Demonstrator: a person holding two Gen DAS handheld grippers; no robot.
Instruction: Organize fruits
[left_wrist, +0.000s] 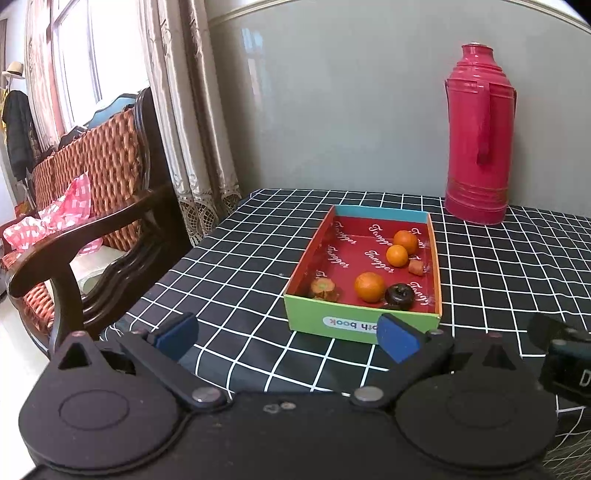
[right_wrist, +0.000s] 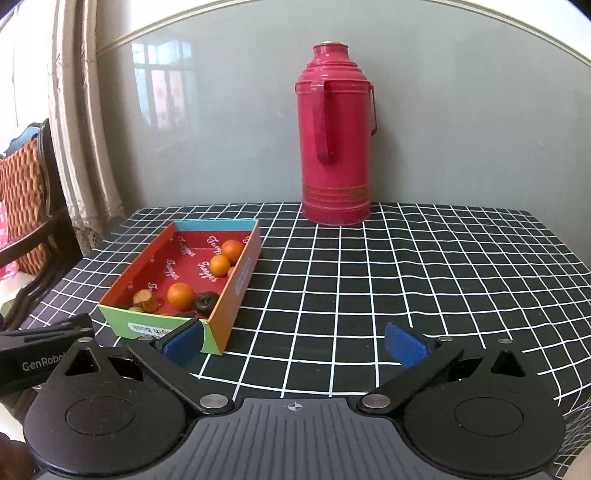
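A shallow cardboard box (left_wrist: 325, 318) (right_wrist: 238, 280) with a red inside lies on the black checked tablecloth. In it are three oranges (left_wrist: 369, 286) (right_wrist: 180, 295), a dark mangosteen (left_wrist: 399, 294) (right_wrist: 206, 301), a brown dried fruit (left_wrist: 323, 288) (right_wrist: 144, 300) and a small reddish piece (left_wrist: 416, 266). My left gripper (left_wrist: 288, 336) stands open just in front of the box's near green wall, nothing between its blue pads. My right gripper (right_wrist: 294, 343) is open too, to the right of the box, its left pad (right_wrist: 183, 341) near the box's front corner.
A tall red thermos (left_wrist: 478, 136) (right_wrist: 336, 136) stands at the back of the table against the grey wall. A dark wooden chair (left_wrist: 92, 236) with a woven cushion and pink checked cloth is left of the table, beside curtains. Open tablecloth (right_wrist: 424, 280) spreads to the right.
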